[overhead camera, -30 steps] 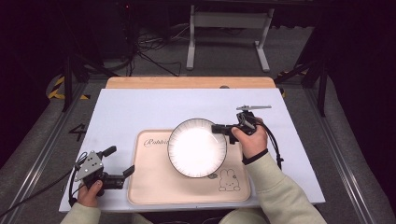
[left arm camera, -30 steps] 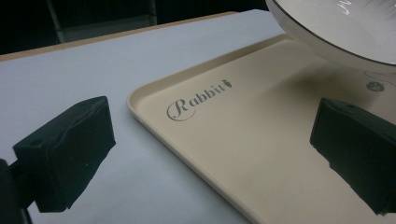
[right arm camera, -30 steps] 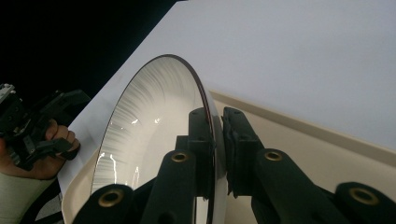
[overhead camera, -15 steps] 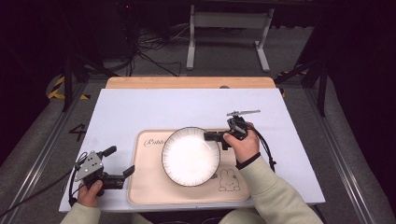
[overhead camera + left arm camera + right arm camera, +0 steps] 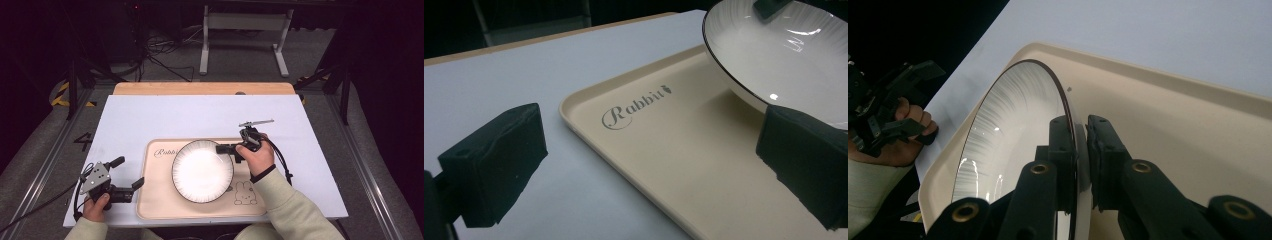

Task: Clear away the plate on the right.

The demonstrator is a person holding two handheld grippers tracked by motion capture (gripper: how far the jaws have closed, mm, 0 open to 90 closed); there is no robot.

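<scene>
Two grippers: the right gripper has its jaws clamped on the plate rim at frame centre; the left gripper, lower left, has its jaws wide apart, empty.

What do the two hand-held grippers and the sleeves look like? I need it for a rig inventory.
Both grippers are black with two blocky jaws. The left gripper carries a grey three-cornered plate; the right gripper has brass-coloured pivot screws and a trailing black cable. Both sleeves are cream.

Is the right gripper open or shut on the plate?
Shut: the right gripper clamps the plate by its rim, one jaw on each side.
</scene>
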